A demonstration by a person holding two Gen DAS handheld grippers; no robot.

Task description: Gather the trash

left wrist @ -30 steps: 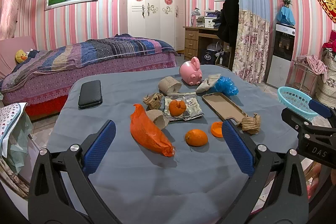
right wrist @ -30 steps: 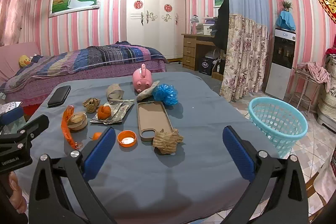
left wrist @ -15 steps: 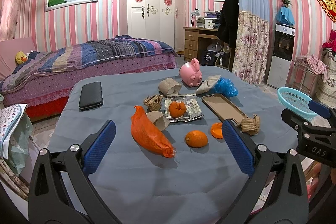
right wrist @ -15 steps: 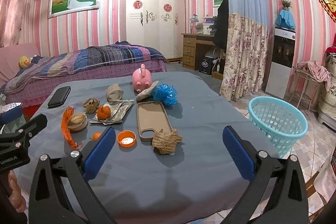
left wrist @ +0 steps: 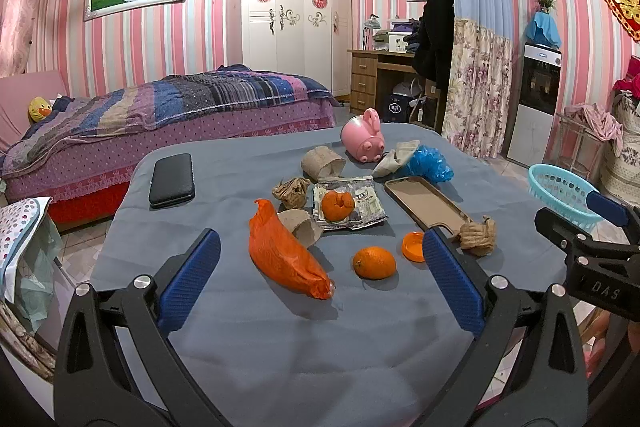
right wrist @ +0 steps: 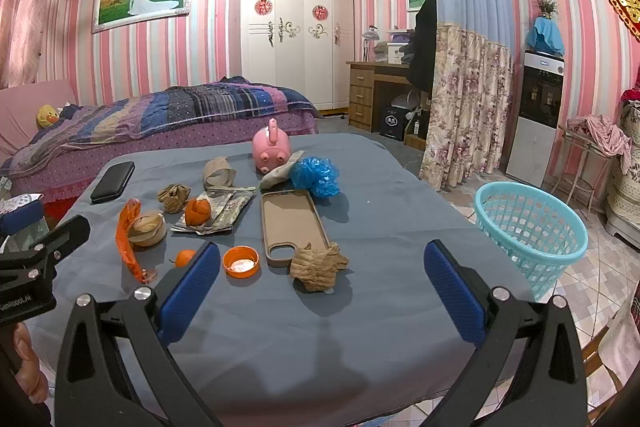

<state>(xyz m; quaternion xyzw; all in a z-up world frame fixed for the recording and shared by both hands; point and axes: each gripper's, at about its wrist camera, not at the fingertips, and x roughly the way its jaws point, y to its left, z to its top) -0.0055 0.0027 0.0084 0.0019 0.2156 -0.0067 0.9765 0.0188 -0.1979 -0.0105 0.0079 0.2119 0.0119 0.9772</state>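
Blue-padded left gripper [left wrist: 320, 283] and right gripper [right wrist: 322, 291] hover wide apart and empty over a grey-clothed table [right wrist: 380, 195], where an orange plastic bag [left wrist: 286, 255], crumpled brown paper [right wrist: 318, 267], an orange cap [right wrist: 241, 261] and what looks like tangerine peel [right wrist: 197, 211] lie; a turquoise basket [right wrist: 530, 227] stands on the floor beside the table

"DAS" on right gripper [left wrist: 600, 223]
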